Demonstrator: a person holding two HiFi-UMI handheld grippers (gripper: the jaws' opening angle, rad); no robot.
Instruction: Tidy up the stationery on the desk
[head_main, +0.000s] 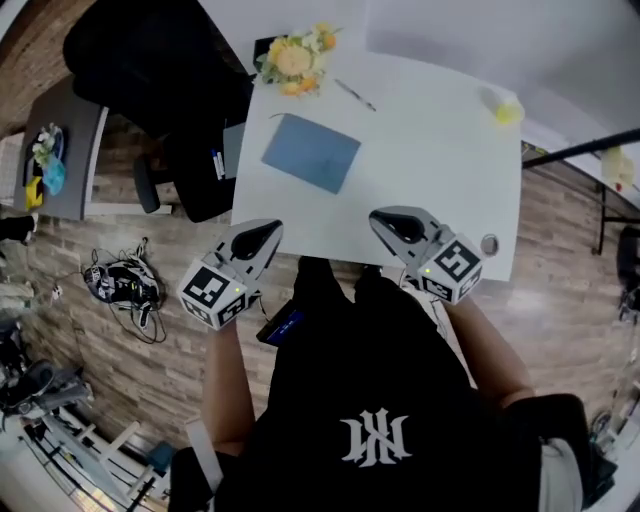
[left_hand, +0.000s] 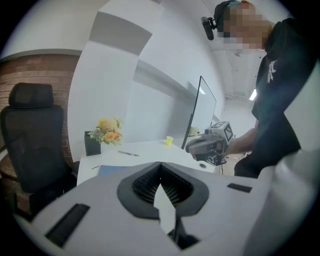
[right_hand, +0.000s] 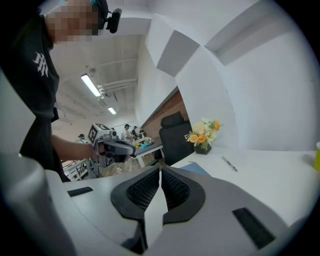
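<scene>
Both claws are closed with nothing in them. My left claw (head_main: 268, 232) and right claw (head_main: 382, 222) hover on the near side of the blue notebook (head_main: 311, 152), at the worktop (head_main: 430, 170) edge. The notebook lies just ahead of the left claw. The pen (head_main: 355, 95) lies beyond the notebook's far right corner and slants across my reach. I judge the right claw slightly nearer to it.
</scene>
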